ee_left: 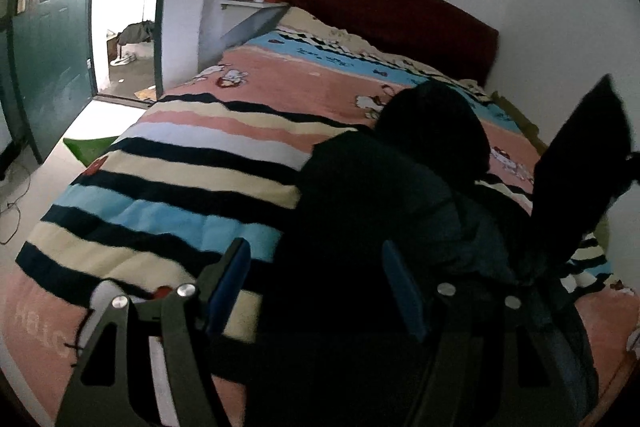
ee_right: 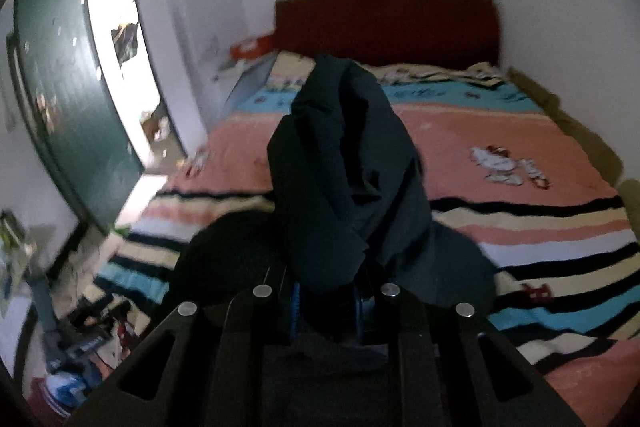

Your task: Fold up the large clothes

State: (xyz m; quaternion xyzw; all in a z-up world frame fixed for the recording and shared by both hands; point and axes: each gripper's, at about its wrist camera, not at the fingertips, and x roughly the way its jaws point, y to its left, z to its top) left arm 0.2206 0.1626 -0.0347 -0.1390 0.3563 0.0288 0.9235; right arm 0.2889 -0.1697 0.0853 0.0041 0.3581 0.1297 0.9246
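Striped bed [ee_right: 560,227]; dark garment [ee_right: 344,179] in right gripper [ee_right: 326,301].

Light: dim room, daylight pouring through the doorway [ee_left: 128,7] far left of the left gripper [ee_left: 316,291], blown out white.
Glare: bright patch on the floor [ee_left: 116,107] by that doorway.
Dark spots: the jacket [ee_right: 344,179] ahead of the right gripper [ee_right: 326,299] reads nearly black, folds barely showing.
Blur: right wrist view smeared, worst at left.
Distortion: fisheye bends the bed [ee_left: 200,155]; black corners.
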